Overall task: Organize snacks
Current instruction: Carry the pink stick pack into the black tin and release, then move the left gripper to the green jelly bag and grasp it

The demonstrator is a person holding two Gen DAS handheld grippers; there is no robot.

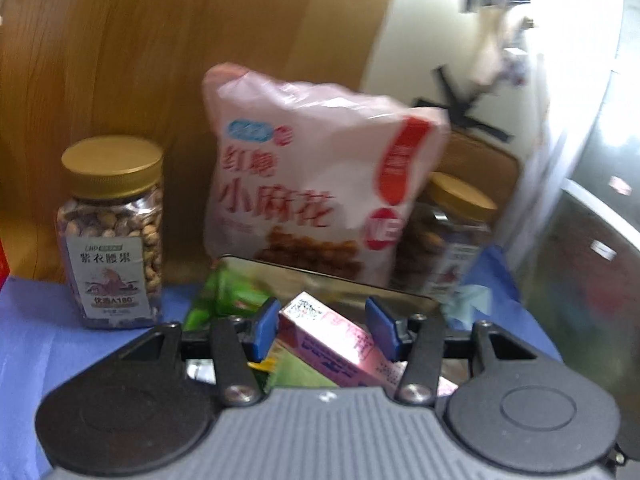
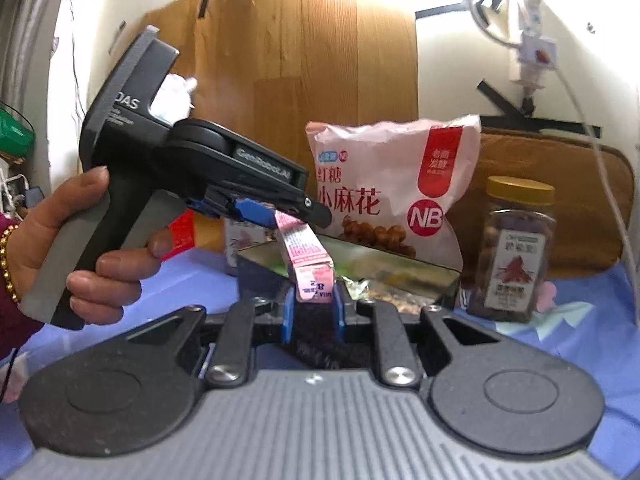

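A long pink snack box [image 2: 304,248] hangs above an open metal tin [image 2: 420,266], and both grippers hold it. My right gripper [image 2: 312,312] is shut on its near end, blue pads against the narrow sides. My left gripper [image 2: 280,214], carried by a hand [image 2: 60,248], is shut on the far, higher end. In the left wrist view the box [image 1: 336,344] runs slantwise between the left gripper's [image 1: 322,320] blue pads, over the tin [image 1: 328,276], which holds green and yellow packets. A pink bag of fried dough twists [image 2: 392,184] stands behind the tin.
Gold-lidded jars of nuts stand on the blue cloth [image 1: 60,340]: one left of the bag [image 1: 112,232], one right of it [image 2: 514,252]. A wooden board [image 2: 304,60] and a brown pad [image 2: 560,200] lean on the wall behind. White cables [image 2: 592,128] hang at the right.
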